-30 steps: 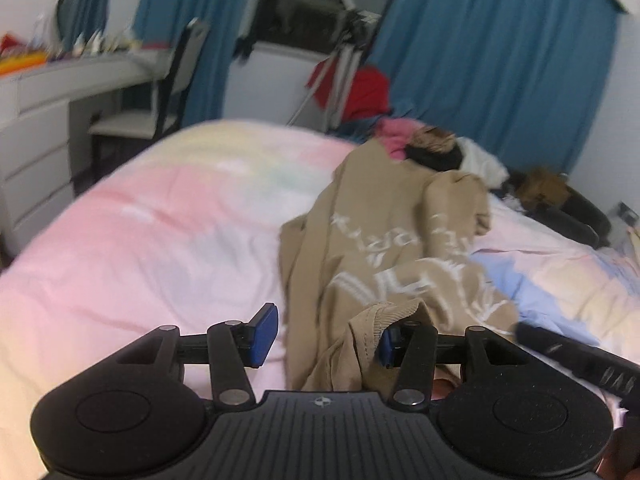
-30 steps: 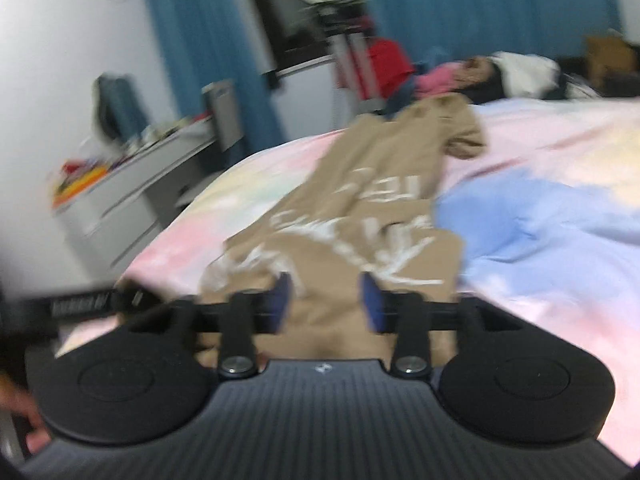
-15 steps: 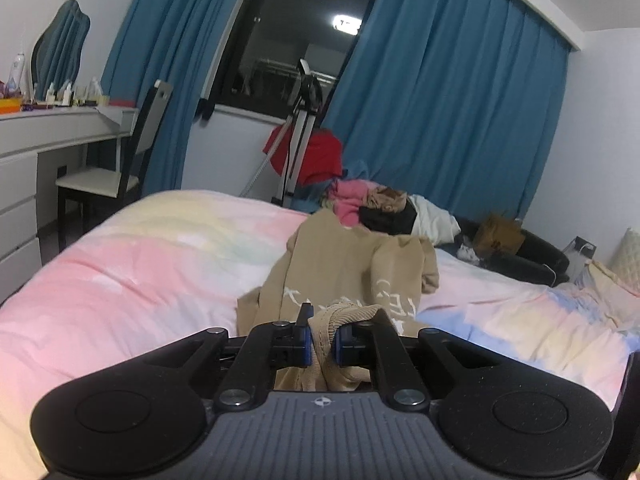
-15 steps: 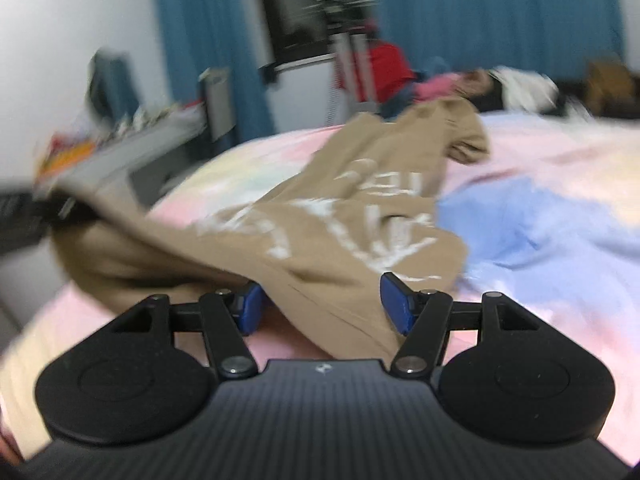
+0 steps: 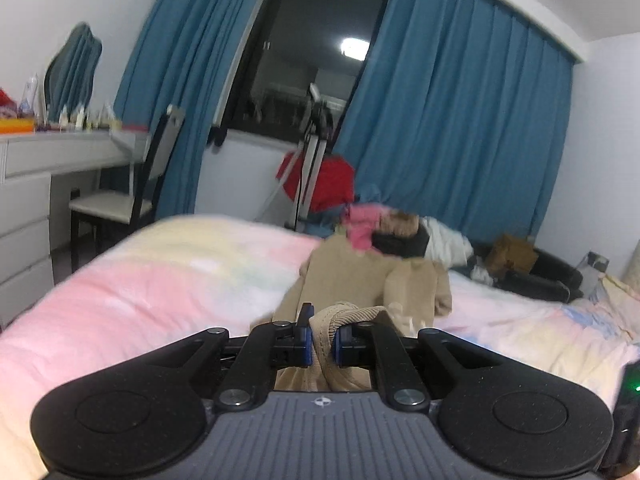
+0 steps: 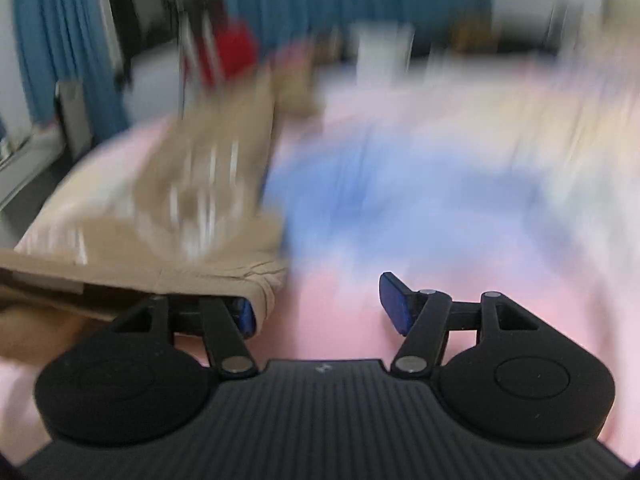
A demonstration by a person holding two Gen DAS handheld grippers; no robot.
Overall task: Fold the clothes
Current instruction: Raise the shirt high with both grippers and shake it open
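A tan sweatshirt with white lettering lies stretched across the pastel bedspread. My left gripper is shut on its ribbed hem and holds that edge lifted. In the blurred right wrist view the sweatshirt lies to the left, with its hem draped over the left fingertip. My right gripper is open wide, with only pink bedspread between its fingers.
A pile of clothes, pink, black and white, lies at the bed's far edge. A tripod with a red garment stands by the blue curtains. A white desk and a chair stand on the left.
My left gripper closed on the sweatshirt's hem and lifted it. My right gripper opened wider and slid right, so the cloth now lies off its left fingertip.
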